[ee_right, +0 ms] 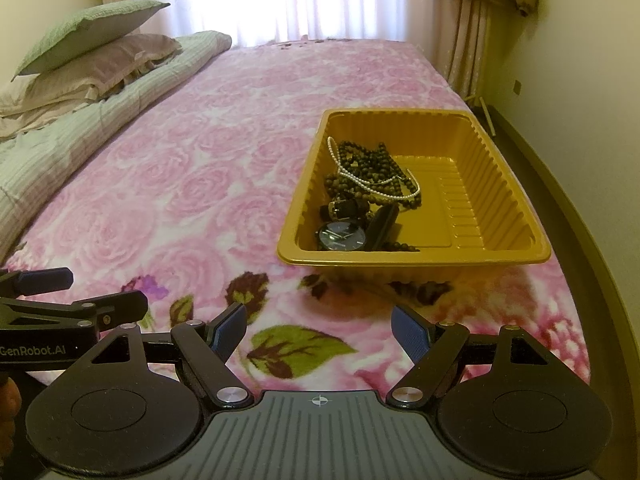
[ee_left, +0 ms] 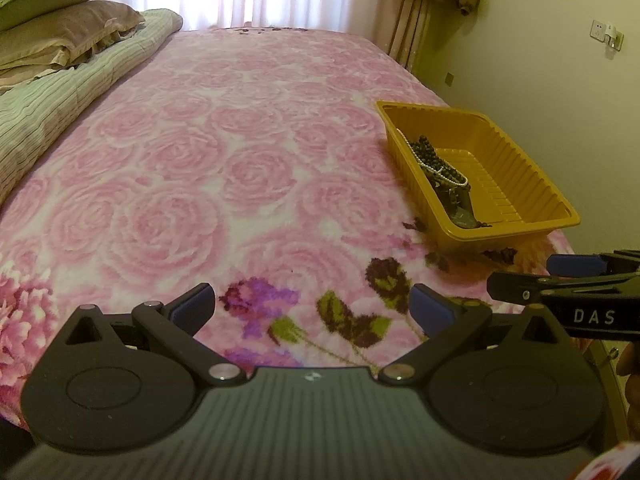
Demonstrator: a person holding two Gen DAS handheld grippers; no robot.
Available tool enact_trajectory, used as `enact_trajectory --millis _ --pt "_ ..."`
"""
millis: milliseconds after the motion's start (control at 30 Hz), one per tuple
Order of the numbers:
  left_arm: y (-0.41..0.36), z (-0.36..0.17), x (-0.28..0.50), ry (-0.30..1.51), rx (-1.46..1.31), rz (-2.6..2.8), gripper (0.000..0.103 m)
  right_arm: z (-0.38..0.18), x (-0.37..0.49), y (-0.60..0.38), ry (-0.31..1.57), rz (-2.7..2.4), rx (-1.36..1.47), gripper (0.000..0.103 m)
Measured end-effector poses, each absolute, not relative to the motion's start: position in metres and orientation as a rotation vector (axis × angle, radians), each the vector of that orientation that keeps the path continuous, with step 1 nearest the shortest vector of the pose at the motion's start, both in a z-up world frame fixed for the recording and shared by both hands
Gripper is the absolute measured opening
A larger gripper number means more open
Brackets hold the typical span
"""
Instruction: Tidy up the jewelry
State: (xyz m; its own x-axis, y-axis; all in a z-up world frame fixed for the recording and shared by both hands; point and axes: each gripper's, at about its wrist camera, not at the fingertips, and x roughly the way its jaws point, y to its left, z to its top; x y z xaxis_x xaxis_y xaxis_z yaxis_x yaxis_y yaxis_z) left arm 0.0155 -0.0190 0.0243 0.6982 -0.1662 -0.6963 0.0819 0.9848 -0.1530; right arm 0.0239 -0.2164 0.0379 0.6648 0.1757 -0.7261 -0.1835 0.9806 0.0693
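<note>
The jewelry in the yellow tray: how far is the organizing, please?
Done: the dark bead strands, pearl necklace and watch lie inside the yellow tray, piled at one end. No jewelry shows on the blanket. In hand: nothing; the left gripper and right gripper are open and empty. Left: perhaps untangling the pile.

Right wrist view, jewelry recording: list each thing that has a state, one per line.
Yellow tray: upright on the bed, holds jewelry along its left side.
Pearl strand: in the tray, draped over the dark beads.
Dark bead necklace: heaped in the tray.
Watch: in the tray, face showing.
Left gripper: open, empty.
Right gripper: open, empty.
</note>
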Motion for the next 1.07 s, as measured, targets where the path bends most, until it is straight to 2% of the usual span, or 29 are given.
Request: enact_trajectory --millis 1067 --pt "-0.0184 0.0198 0.0127 0.770 -0.117 -0.136 0.103 0.0384 0.0213 -0.2133 0.807 0.210 0.007 0.079"
